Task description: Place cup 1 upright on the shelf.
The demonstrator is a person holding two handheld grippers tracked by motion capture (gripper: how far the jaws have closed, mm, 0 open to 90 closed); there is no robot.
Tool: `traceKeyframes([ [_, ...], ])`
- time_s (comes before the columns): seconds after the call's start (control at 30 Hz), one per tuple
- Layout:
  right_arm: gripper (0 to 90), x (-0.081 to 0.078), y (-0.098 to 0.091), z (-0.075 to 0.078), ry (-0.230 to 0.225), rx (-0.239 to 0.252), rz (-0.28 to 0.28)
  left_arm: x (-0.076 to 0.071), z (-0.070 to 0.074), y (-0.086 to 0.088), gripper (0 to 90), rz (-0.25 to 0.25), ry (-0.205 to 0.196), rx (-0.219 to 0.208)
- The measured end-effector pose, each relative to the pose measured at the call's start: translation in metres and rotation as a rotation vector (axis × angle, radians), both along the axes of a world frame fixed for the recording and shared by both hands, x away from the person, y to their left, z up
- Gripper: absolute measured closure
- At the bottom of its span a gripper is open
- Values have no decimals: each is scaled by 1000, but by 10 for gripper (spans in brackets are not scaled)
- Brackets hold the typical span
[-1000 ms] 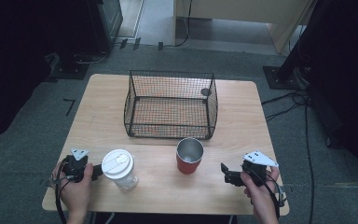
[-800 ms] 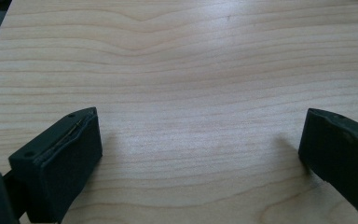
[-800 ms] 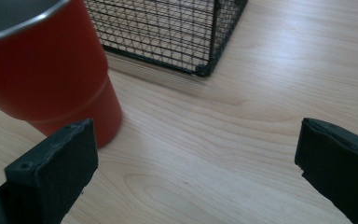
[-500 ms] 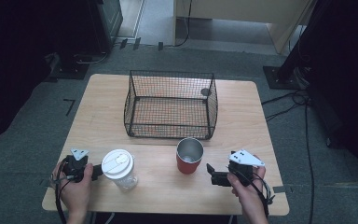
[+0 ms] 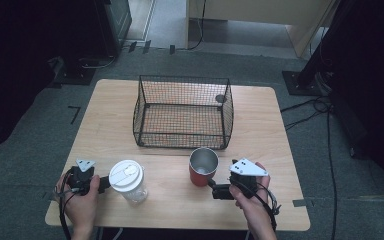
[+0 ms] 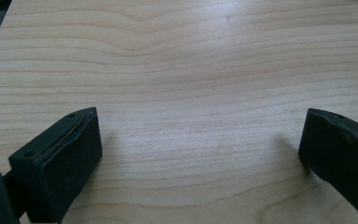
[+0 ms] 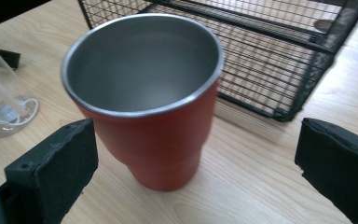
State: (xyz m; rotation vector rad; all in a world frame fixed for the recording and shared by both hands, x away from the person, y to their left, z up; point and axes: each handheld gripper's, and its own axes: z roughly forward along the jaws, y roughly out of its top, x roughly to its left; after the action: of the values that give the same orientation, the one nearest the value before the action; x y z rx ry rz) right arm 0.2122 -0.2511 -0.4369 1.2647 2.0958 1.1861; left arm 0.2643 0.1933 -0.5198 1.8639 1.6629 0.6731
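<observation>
The table [image 5: 105, 130] carries a wire basket [image 5: 182, 112] at 12 o'clock of the red cup [image 5: 203, 167], which stands upright near the front edge, with a lidded clear cup [image 5: 127, 181] at its 9 o'clock. The right tool [image 7: 196, 154] is spread wide, the red cup just inside its left jaw. Judging by this, centre the cup between the jaws before clenching low on its wall. The left tool [image 6: 200, 149] rests released over bare wood.
</observation>
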Motion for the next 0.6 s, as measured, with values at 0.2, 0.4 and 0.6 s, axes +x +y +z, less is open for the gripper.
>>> traceKeyframes([
  [0.2, 0, 4, 12, -2, 4, 6, 26, 0, 0, 0, 1, 0, 0, 0],
  [0.4, 0, 8, 22, -2, 6, 9, 43, 0, 0, 0, 1, 0, 0, 0],
  [0.6, 0, 12, 31, -2, 8, 18, 45, 0, 0, 0, 1, 0, -1, -3],
])
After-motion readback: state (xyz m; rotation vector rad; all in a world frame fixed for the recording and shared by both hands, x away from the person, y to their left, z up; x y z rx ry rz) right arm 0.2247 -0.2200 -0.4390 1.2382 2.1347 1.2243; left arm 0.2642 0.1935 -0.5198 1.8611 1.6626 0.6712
